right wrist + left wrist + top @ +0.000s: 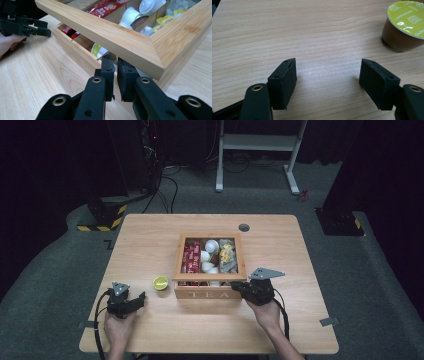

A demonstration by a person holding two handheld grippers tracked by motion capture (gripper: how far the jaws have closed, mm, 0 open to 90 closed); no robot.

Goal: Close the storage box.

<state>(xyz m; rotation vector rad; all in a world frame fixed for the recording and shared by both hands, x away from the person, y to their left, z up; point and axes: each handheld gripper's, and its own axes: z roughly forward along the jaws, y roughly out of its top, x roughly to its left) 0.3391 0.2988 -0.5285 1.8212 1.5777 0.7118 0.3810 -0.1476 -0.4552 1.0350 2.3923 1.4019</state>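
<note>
Jaws of the right gripper (115, 72) sit nearly closed under the raised lid (120, 37) of the box (210, 292) marked "TEA"; the left gripper (328, 77) gapes empty near a "CAPPUCCINO" capsule (404, 23) on the table (150, 235).

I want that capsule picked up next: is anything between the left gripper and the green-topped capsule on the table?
Nothing visible: bare table lies between the open left gripper and the capsule.
</note>
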